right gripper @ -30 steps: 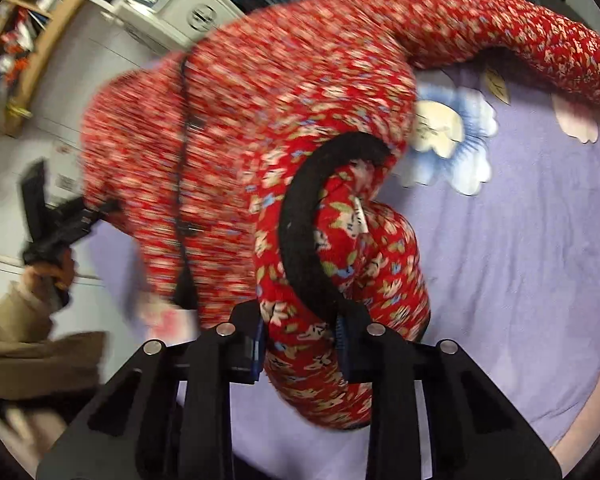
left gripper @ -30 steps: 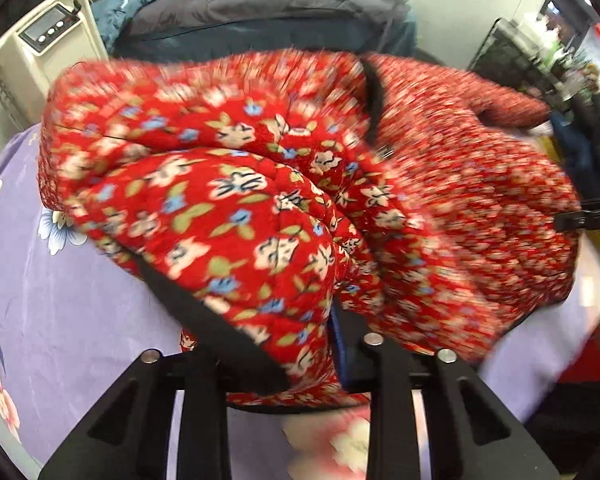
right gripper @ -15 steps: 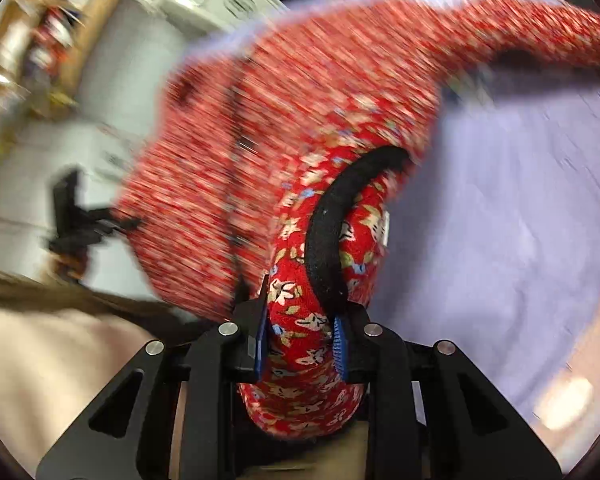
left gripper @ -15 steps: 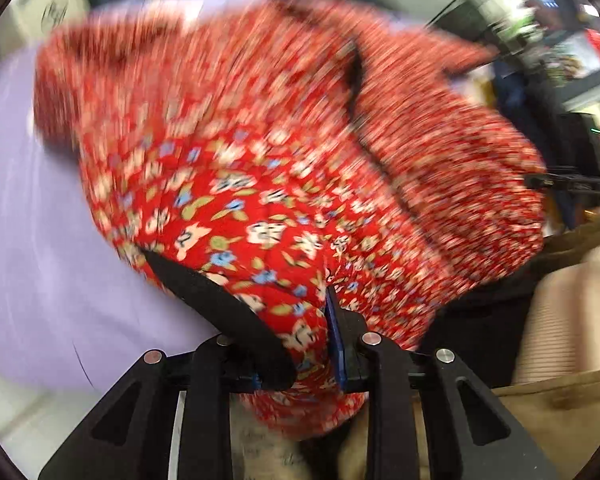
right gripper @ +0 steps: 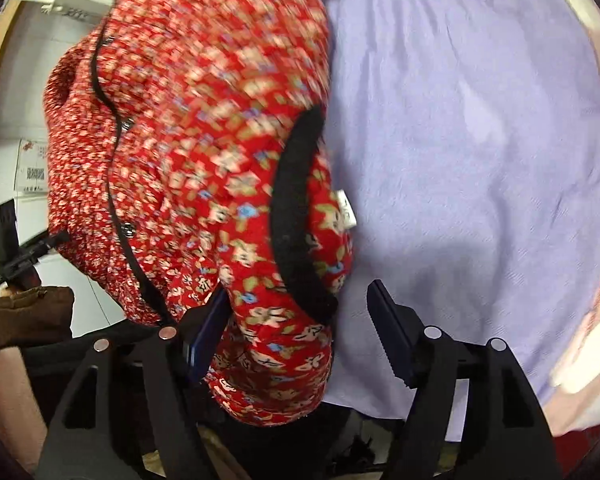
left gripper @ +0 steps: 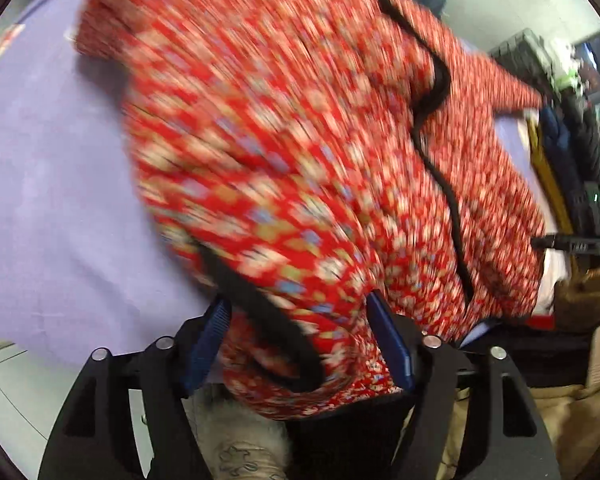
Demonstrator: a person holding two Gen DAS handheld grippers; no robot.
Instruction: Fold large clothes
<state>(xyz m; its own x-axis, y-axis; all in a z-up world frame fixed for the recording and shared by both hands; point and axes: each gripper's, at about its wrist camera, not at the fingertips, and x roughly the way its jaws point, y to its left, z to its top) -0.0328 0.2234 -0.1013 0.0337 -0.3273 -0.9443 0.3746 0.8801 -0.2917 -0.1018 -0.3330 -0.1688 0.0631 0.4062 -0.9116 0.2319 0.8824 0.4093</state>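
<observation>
Red floral jacket (left gripper: 300, 152) lies spread on the lavender bed sheet (right gripper: 480, 140), its near edge overhanging. Both grippers, left (left gripper: 300, 348) and right (right gripper: 296, 328), have just opened their fingers, releasing the hem they pinched; the garment looks laid out for folding.

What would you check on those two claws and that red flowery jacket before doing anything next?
1. Left claw let go: ok, jaws just opened, hem loose between them.
2. Right claw let go: ok, just opened; one pad free, the other against cloth.
3. Red jacket on the lilac sheet: ok.
4. Jacket hem clear of the bed edge: not ok, it overhangs.
5. Jacket lying flat: cannot tell, blurred.
</observation>
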